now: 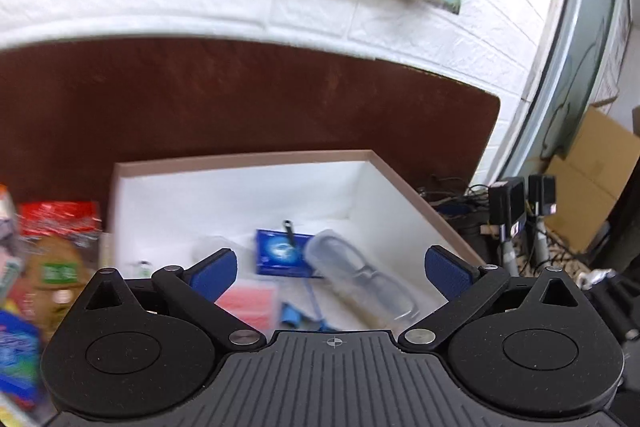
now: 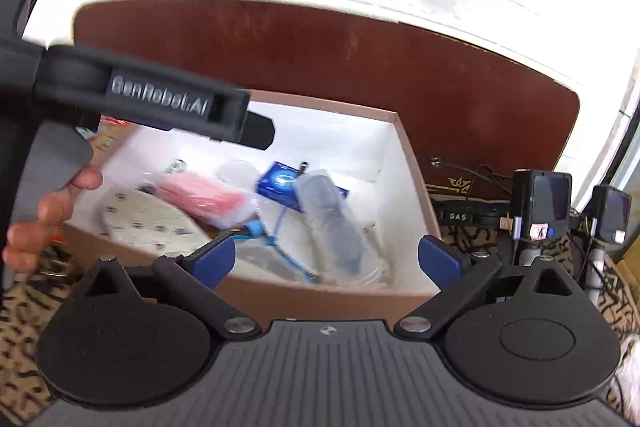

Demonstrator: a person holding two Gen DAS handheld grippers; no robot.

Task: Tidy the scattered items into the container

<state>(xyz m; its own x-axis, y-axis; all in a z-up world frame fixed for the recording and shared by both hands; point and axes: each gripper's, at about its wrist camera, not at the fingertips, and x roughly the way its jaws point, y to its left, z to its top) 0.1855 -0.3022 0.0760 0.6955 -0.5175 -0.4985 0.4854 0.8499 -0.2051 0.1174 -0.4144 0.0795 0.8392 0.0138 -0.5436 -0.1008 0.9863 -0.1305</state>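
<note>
The left gripper is held wide open over the box, with nothing gripped. The right gripper is spread open too, near the box front. One blue packet, one pink pack and one clear case are seen inside.

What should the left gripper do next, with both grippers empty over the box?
Probably swing left toward the snack packets lying outside the box. The left gripper is open and empty, several things already lie in the box, and those packets remain on the table beside it.
</note>
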